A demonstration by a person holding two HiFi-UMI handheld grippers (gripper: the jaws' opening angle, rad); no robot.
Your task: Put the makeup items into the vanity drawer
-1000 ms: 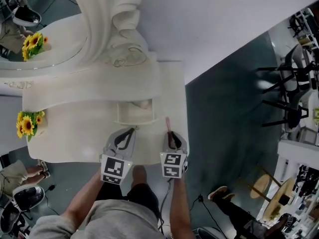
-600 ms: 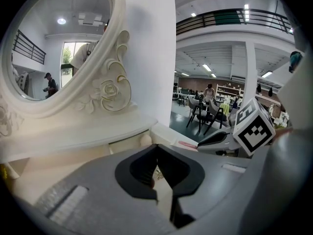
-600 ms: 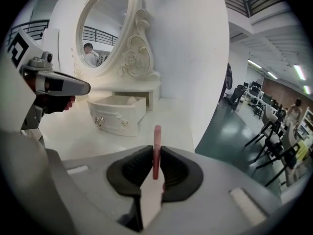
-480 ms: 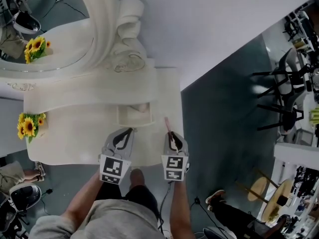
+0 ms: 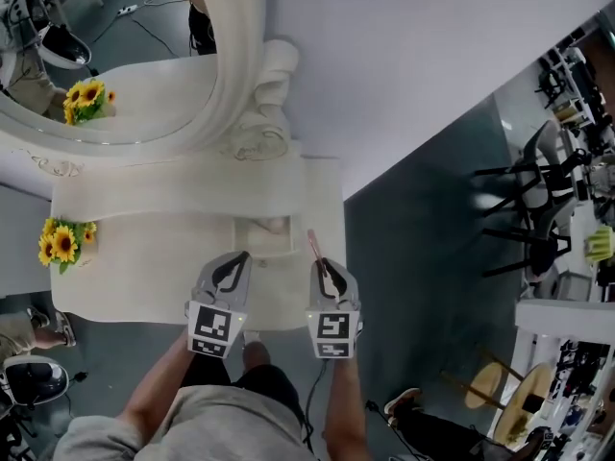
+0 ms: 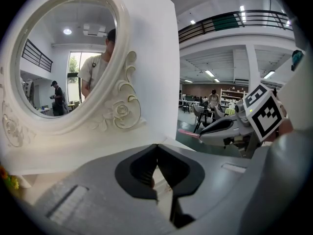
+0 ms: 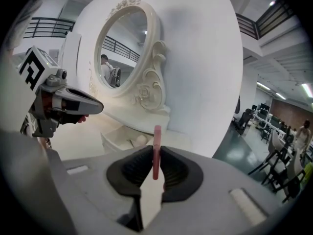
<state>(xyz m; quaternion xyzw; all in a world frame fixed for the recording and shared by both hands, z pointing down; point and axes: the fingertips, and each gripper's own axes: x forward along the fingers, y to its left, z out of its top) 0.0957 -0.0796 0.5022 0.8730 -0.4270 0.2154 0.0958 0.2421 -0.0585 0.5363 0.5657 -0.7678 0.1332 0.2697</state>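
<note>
- Since the earlier frames the left gripper (image 5: 233, 265) and right gripper (image 5: 322, 267) have lifted off the cream carved vanity table (image 5: 125, 277).
- Its small open drawer (image 5: 240, 248) lies just ahead of them and holds something pale, perhaps rounded.
- The right jaws have just tightened and clamp a slim, flat pink makeup stick (image 7: 156, 151), which stands upright, raised beside the drawer.
- The left jaws are pinched together with nothing between them.

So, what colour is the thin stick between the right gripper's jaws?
Pink. The thin stick shows best in the right gripper view.

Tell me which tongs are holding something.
The right tongs: they have just been closing and grip a thin pink stick between them. The left tongs are shut on nothing.
</note>
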